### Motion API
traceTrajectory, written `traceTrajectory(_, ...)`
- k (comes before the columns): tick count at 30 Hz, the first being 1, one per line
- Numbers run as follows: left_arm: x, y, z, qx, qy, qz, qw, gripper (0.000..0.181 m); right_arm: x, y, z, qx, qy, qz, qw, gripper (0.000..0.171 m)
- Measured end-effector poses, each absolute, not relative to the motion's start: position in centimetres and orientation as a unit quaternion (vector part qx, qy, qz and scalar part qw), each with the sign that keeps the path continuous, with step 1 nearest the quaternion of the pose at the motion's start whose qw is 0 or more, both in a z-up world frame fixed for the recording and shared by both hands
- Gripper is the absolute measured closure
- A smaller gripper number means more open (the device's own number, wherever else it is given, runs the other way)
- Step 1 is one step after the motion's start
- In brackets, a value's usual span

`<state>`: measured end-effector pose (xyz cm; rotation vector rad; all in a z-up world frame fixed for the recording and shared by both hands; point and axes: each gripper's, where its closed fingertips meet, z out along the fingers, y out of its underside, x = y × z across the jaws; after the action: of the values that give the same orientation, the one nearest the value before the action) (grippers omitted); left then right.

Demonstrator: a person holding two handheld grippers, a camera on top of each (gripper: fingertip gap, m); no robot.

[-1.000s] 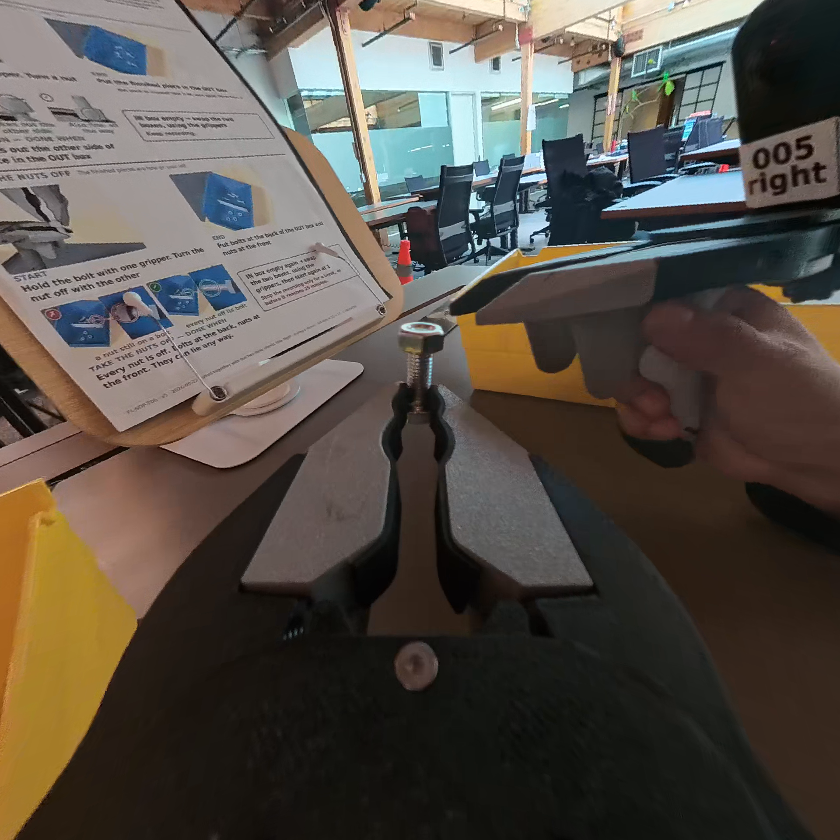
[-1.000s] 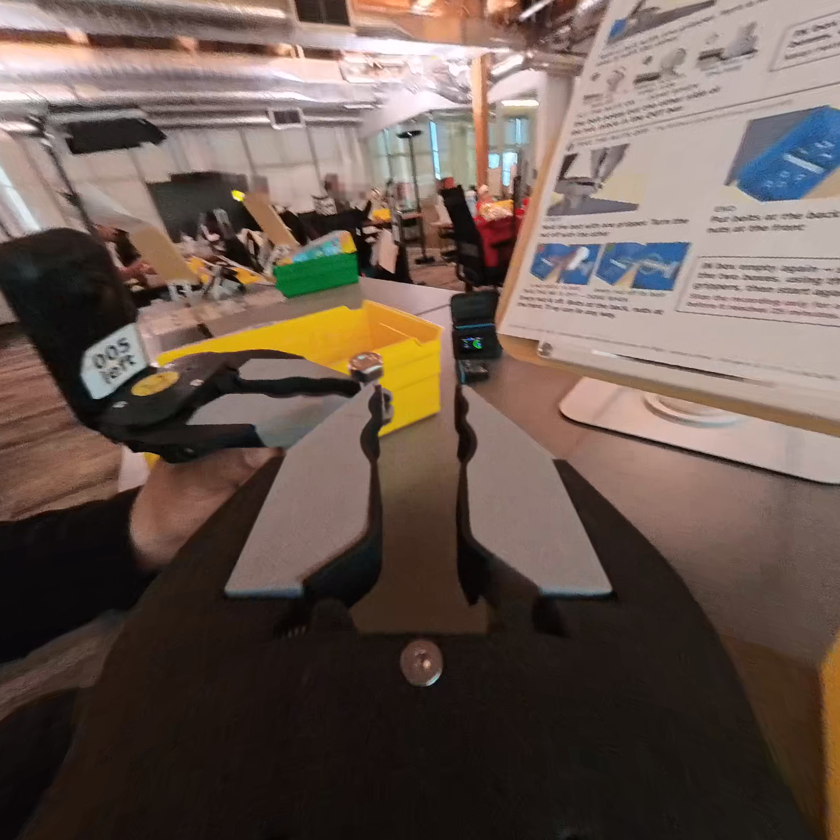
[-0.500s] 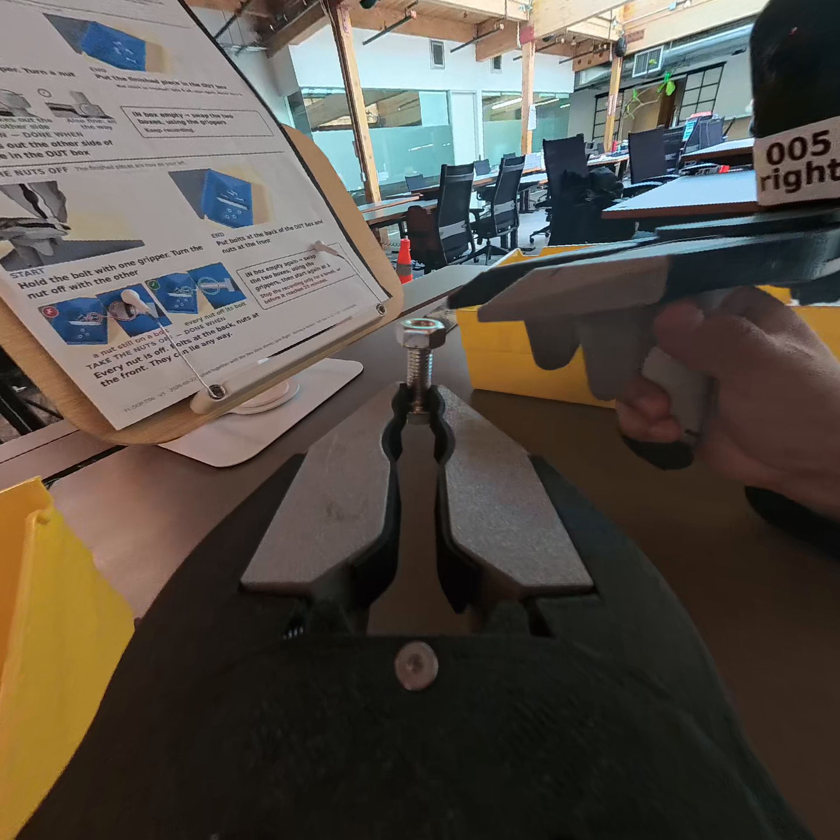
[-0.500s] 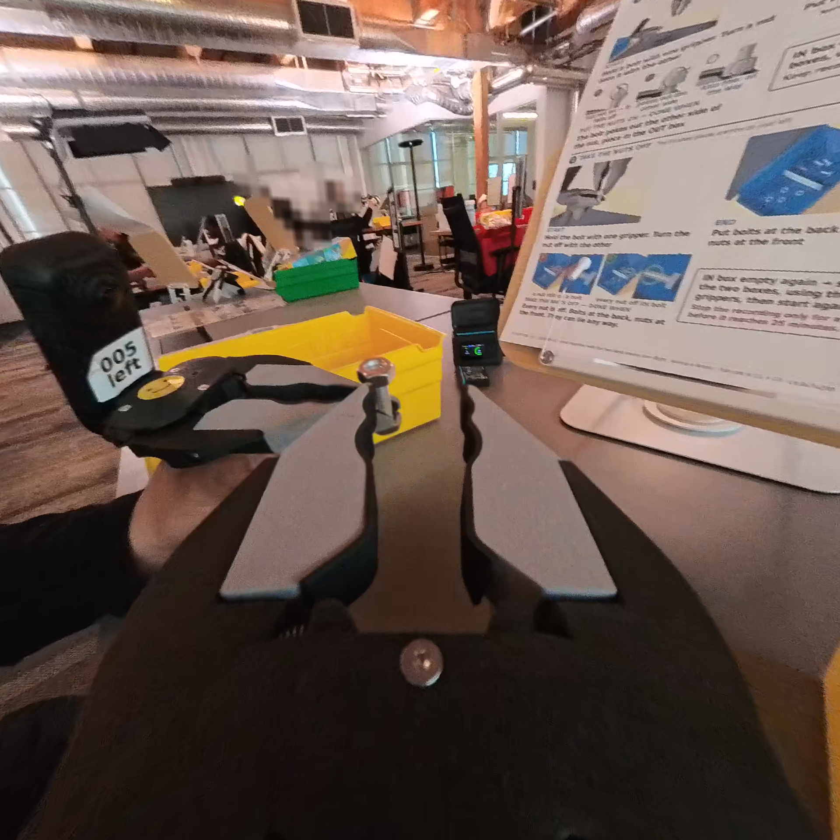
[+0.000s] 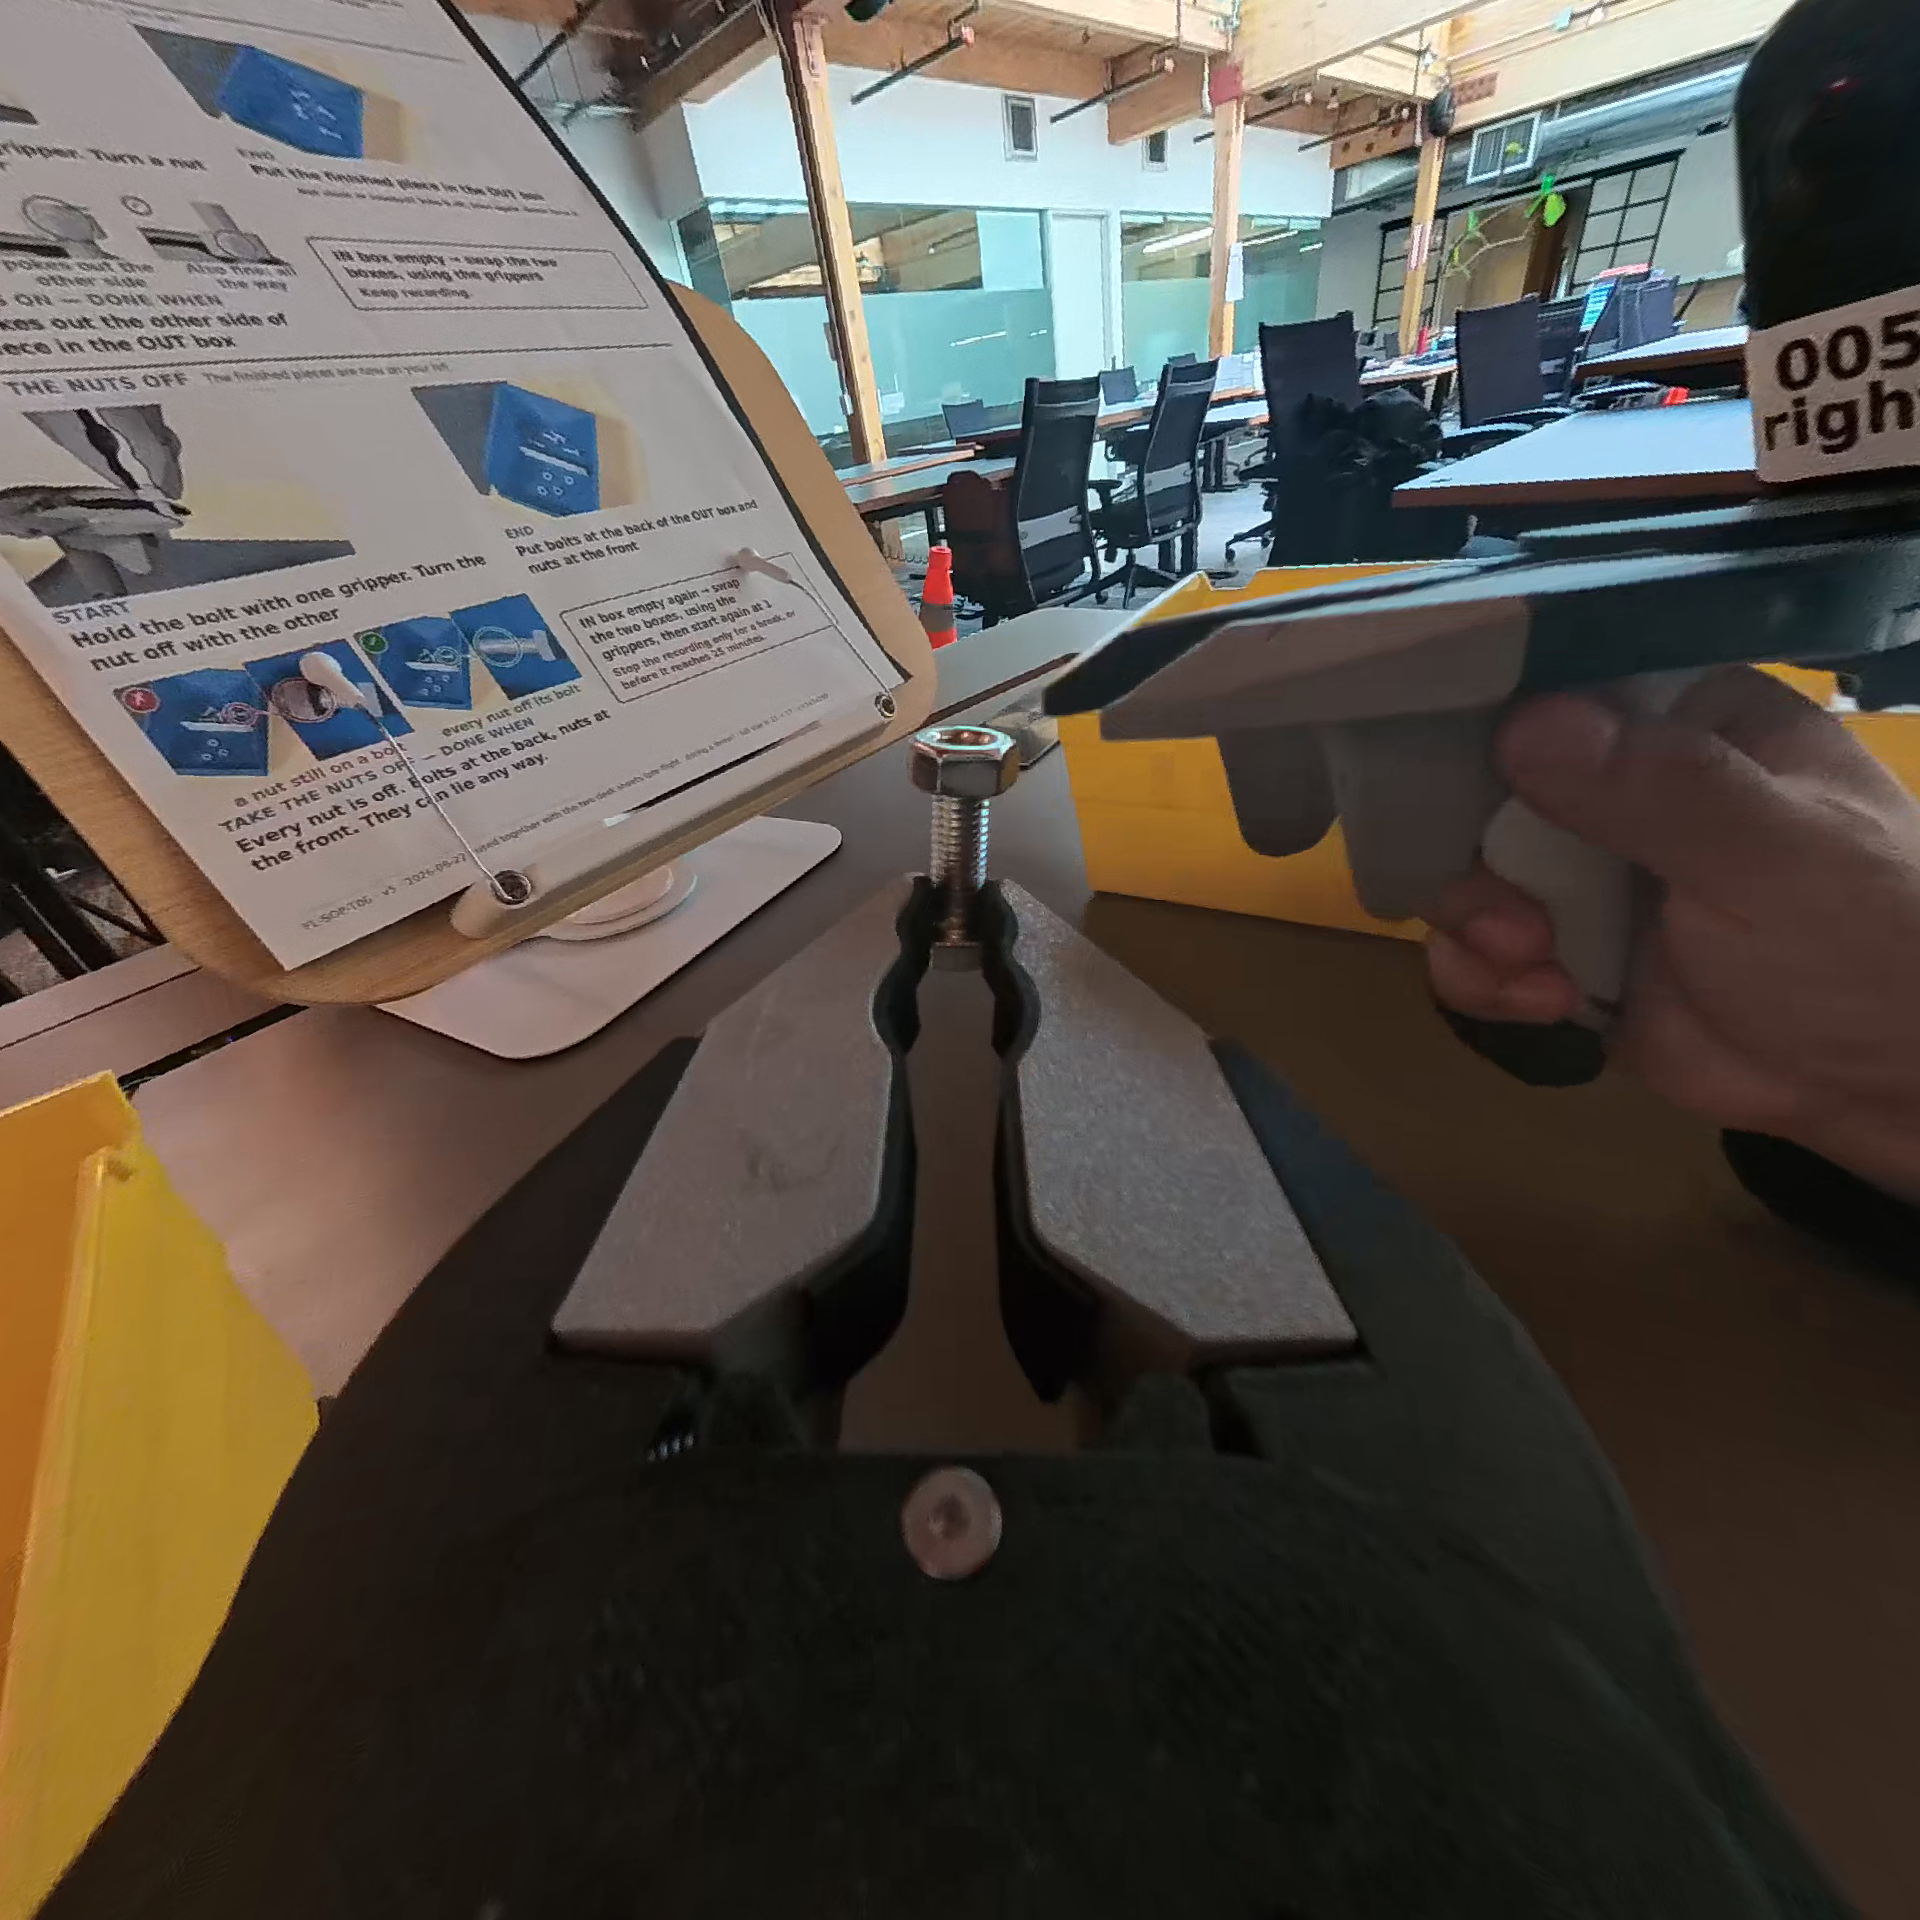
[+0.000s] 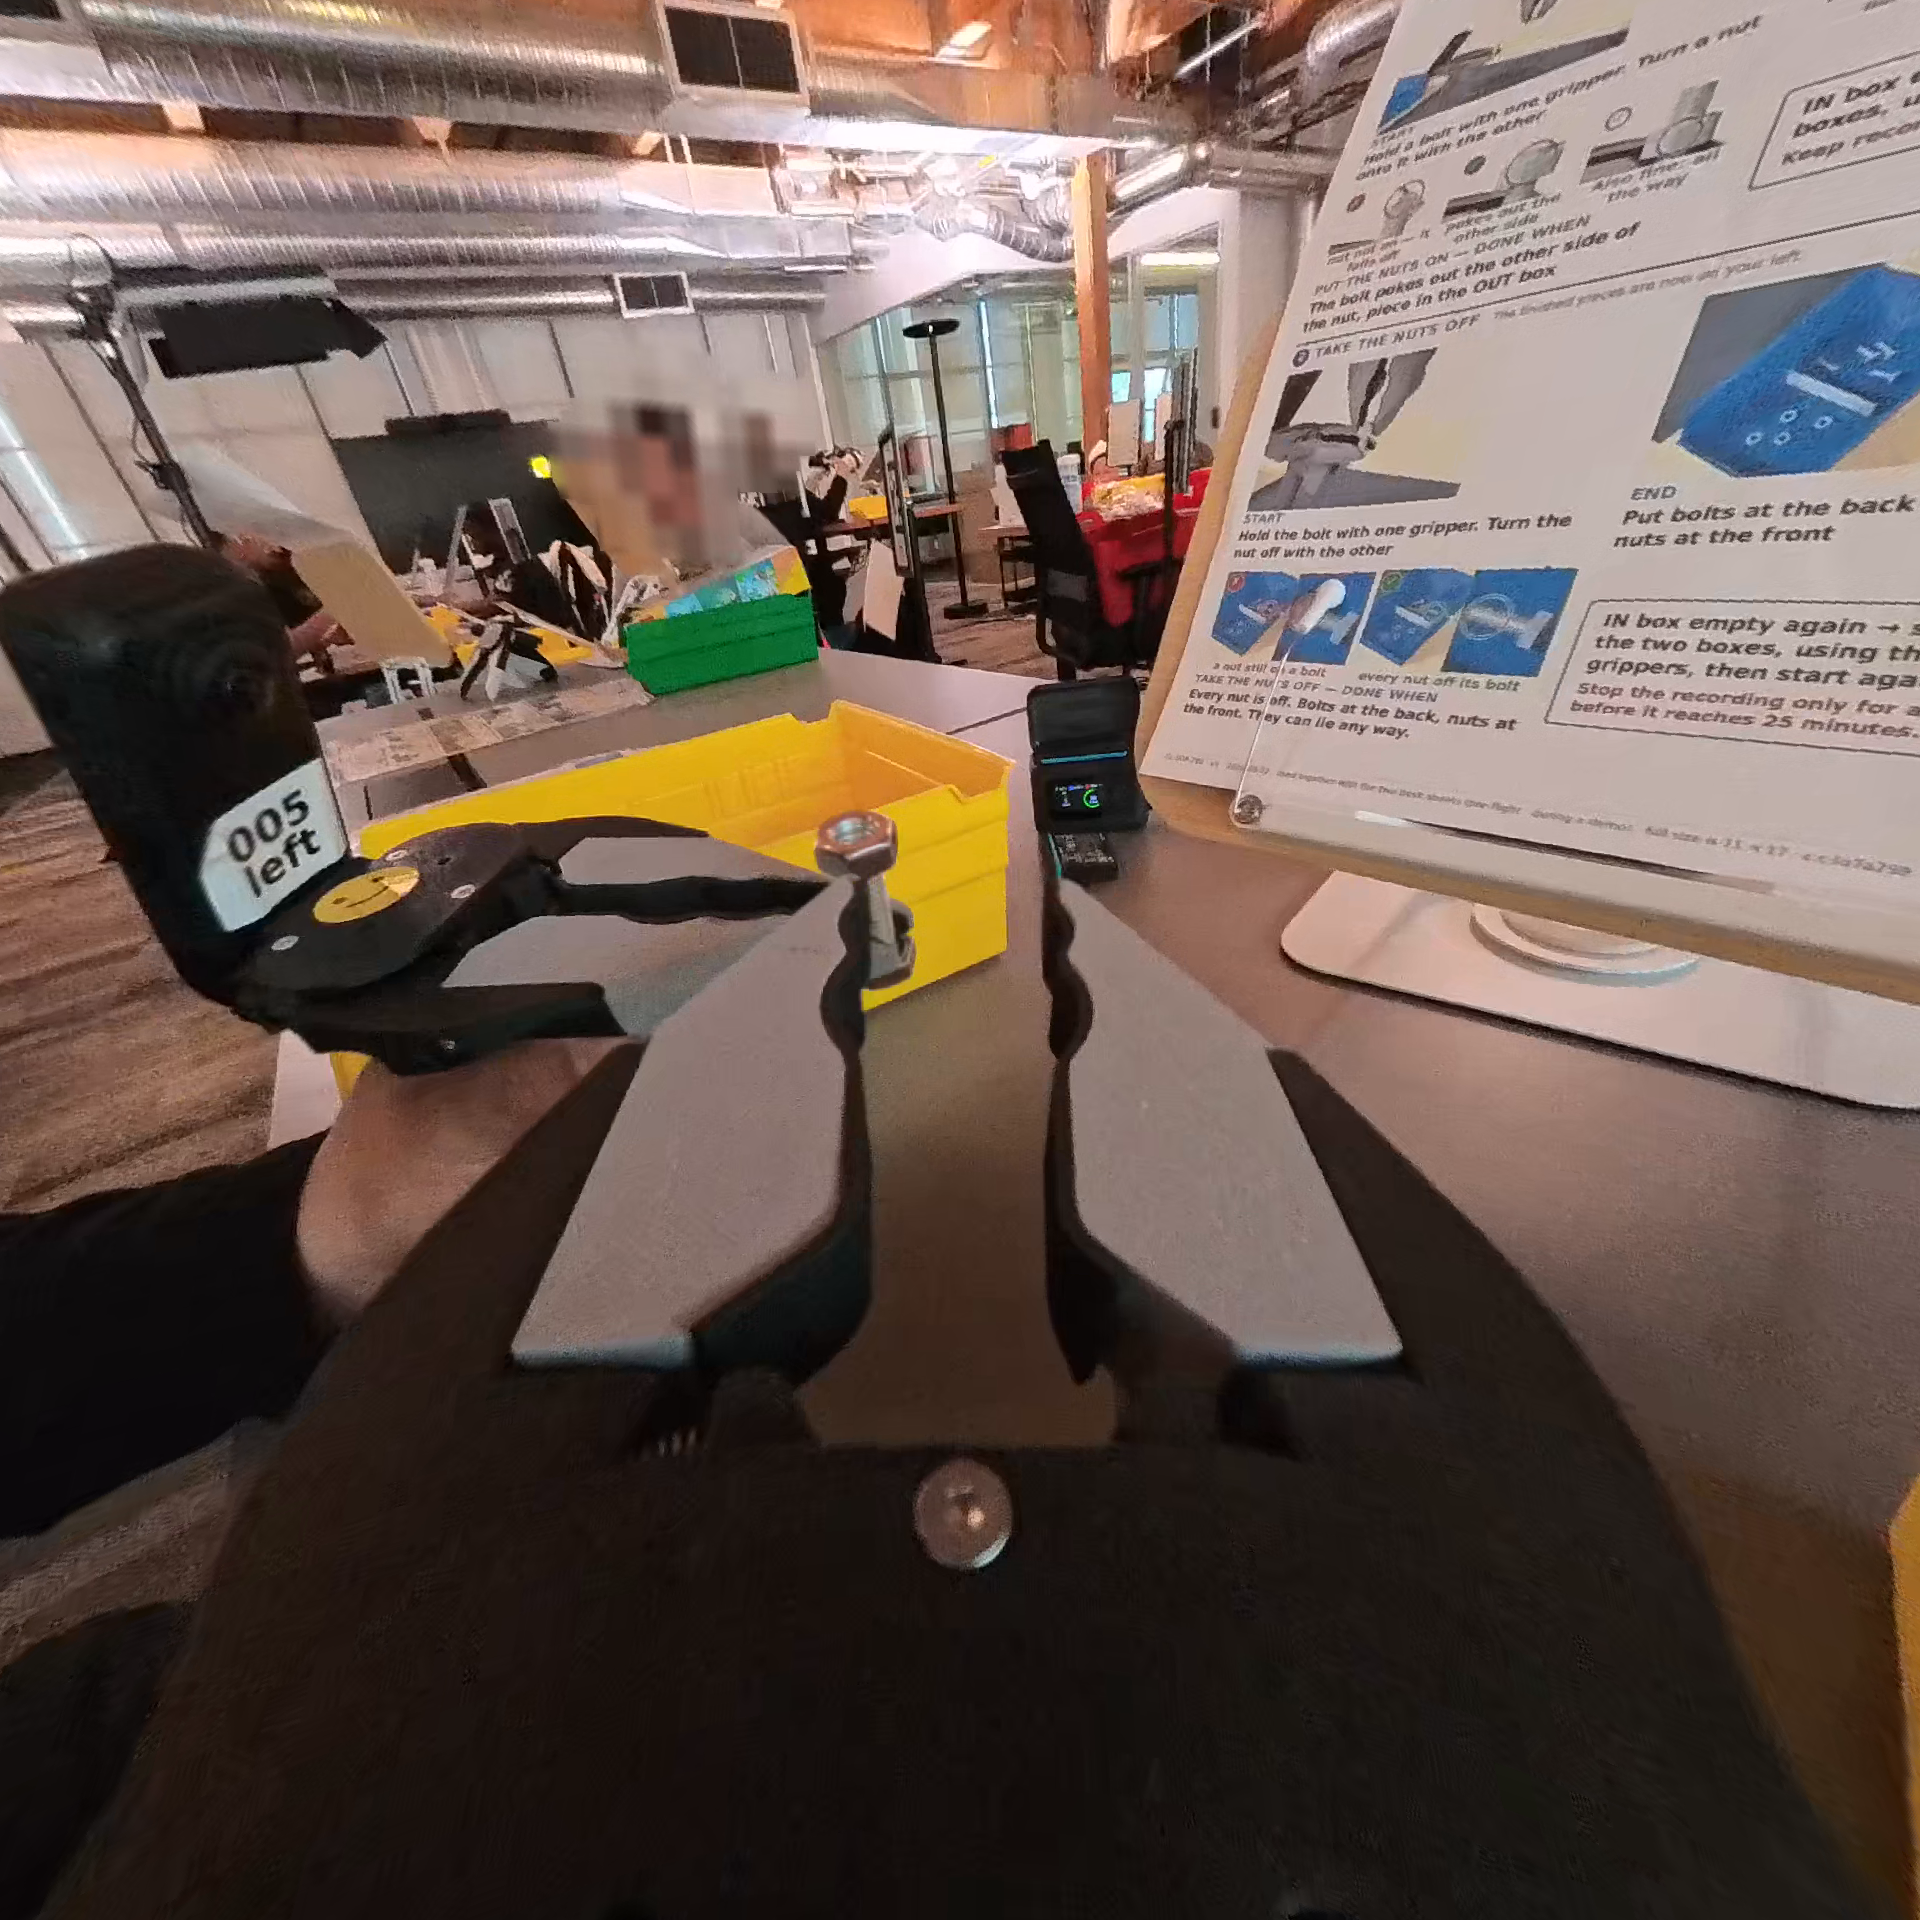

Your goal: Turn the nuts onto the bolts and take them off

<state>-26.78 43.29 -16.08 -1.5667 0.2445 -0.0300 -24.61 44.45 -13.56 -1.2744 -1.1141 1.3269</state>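
Bolt (image 5: pixel 954 862) upright, clamped in left hand-held gripper (image 5: pixel 956 920); right hand-held gripper (image 6: pixel 951 914) parted, empty.

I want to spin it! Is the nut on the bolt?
On. The nut sits at the top of the upright bolt, held by the left tongs.

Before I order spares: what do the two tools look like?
Both match: a black body, and two flat grey fingers with black wavy inner edges. The left tool carries a white label and a round yellow sticker; the right tool has a white label and a pale handle. One dark sleeve shows.
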Motion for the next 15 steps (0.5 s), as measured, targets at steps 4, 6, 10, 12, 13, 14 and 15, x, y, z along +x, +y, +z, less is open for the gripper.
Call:
traceTrajectory(4, -27.0, 43.4, -16.3, -0.708, 0.107, -0.006, 0.698, 0.175, -25.4, 42.2, -13.5, -0.497, -0.483, 0.543, 0.476, 0.141)
traceTrajectory(6, -26.4, 43.4, -16.3, -0.707, 0.119, -0.009, 0.697, 0.175, -25.9, 41.3, -13.5, -0.489, -0.493, 0.539, 0.477, 0.142)
traceTrajectory(10, -24.9, 43.4, -16.5, -0.704, 0.15, -0.01, 0.694, 0.175, -26.9, 41.4, -13.3, -0.49, -0.489, 0.549, 0.468, 0.138)
traceTrajectory(12, -24.7, 43.5, -16.6, -0.706, 0.155, -0.004, 0.691, 0.175, -27.2, 41.6, -13.3, -0.493, -0.49, 0.55, 0.463, 0.138)
traceTrajectory(13, -25.0, 43.5, -16.6, -0.707, 0.149, -0.001, 0.692, 0.174, -27.2, 41.8, -13.3, -0.495, -0.49, 0.545, 0.467, 0.138)
traceTrajectory(14, -25.6, 43.6, -16.6, -0.709, 0.135, 0.003, 0.692, 0.175, -27.0, 42.2, -13.3, -0.498, -0.487, 0.538, 0.475, 0.137)
traceTrajectory(15, -26.3, 43.6, -16.6, -0.713, 0.119, 0.004, 0.691, 0.175, -26.6, 42.5, -13.3, -0.501, -0.481, 0.532, 0.484, 0.137)
